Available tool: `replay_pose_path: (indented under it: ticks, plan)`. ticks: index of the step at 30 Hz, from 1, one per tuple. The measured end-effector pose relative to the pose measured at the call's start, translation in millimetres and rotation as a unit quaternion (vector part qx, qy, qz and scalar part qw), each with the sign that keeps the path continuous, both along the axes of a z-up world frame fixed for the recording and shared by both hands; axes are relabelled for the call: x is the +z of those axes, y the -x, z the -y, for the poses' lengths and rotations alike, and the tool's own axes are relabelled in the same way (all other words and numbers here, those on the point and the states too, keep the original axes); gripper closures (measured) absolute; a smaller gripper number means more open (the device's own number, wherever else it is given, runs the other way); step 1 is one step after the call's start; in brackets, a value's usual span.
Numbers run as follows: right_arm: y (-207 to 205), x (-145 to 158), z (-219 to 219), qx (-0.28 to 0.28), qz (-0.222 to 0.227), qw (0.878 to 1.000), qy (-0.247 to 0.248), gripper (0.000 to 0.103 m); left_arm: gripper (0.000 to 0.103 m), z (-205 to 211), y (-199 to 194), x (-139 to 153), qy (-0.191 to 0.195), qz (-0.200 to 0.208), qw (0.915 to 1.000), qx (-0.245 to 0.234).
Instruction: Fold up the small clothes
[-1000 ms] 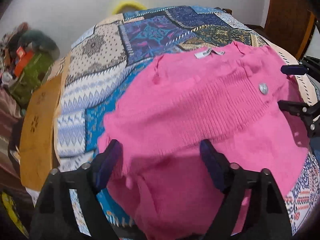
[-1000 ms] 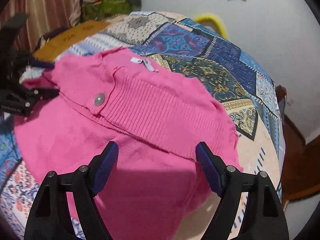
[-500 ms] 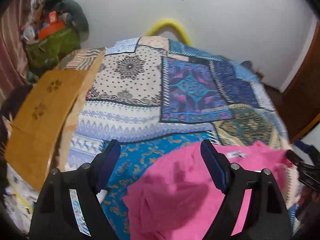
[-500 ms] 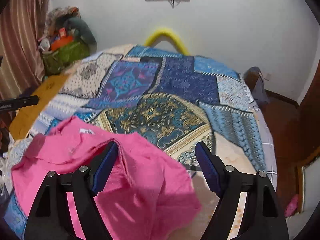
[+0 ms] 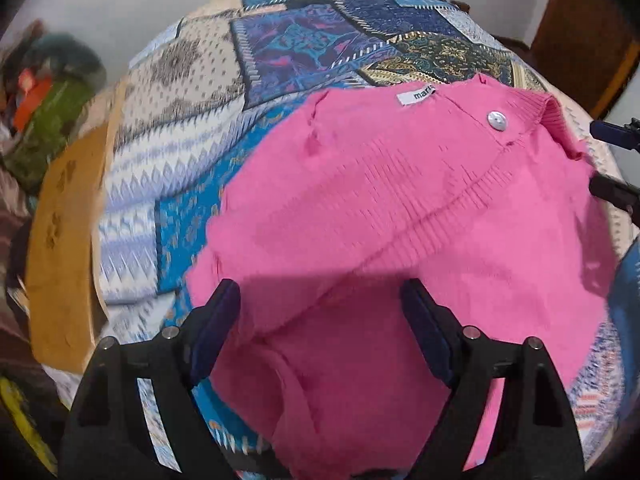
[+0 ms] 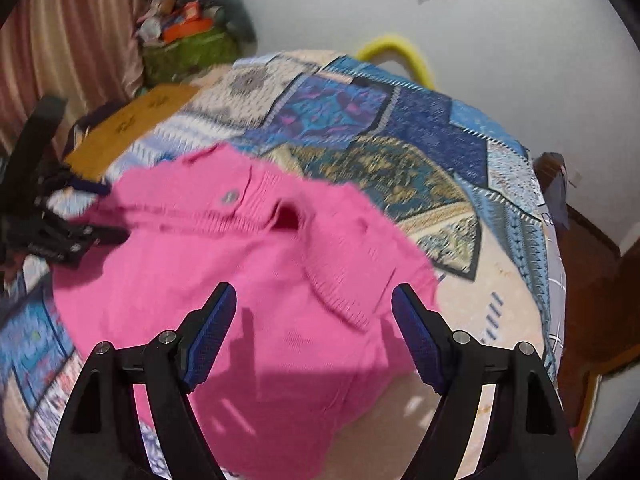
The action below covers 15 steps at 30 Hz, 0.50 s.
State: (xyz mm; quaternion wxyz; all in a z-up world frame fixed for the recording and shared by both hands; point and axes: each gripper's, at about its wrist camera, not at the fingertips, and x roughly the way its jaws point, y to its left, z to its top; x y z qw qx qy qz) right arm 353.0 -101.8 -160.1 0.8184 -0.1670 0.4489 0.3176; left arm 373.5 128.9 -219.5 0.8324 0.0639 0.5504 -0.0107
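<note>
Seemingly for folding, the pink knit top (image 5: 400, 208) is laid flat on the patterned bedspread (image 5: 192, 120), label (image 5: 416, 96) and button (image 5: 497, 121) facing up. From the left wrist, the left gripper (image 5: 320, 320) is seen held above the near hem, its jaws having just been opening, nothing pinched between them.

From the right wrist, the right gripper (image 6: 314, 328) is likewise held released over the garment's other side; a ribbed edge lies doubled over just ahead, probably the fold in hand.
</note>
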Motion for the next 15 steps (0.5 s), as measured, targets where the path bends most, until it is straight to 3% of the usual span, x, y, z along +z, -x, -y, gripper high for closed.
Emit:
replay_pose_path:
  ticks: [7, 9, 13, 15]
  plan:
    - [-13.1, -15.6, -0.7, 0.010, 0.000, 1.000, 0.029, 0.026, 0.016, -11.1, -64.1, 10.4, 0.021, 0.014, 0.9997, 0.009]
    - [-25.7, -17.4, 1.9, 0.004, 0.003, 0.999, 0.038, 0.028, 0.016, -19.9, -86.7, 9.2, 0.000, 0.018, 0.9993, 0.032]
    - [-58.3, -22.1, 15.4, -0.045, 0.004, 0.998, 0.040, 0.029, 0.018, -42.0, -120.5, 8.7, -0.004, 0.026, 0.9956, 0.090]
    - [-76.7, -21.0, 27.1, -0.091, 0.008, 0.995, 0.031, 0.038, 0.024, -55.5, -130.5, 17.3, -0.020, 0.043, 0.9903, 0.131]
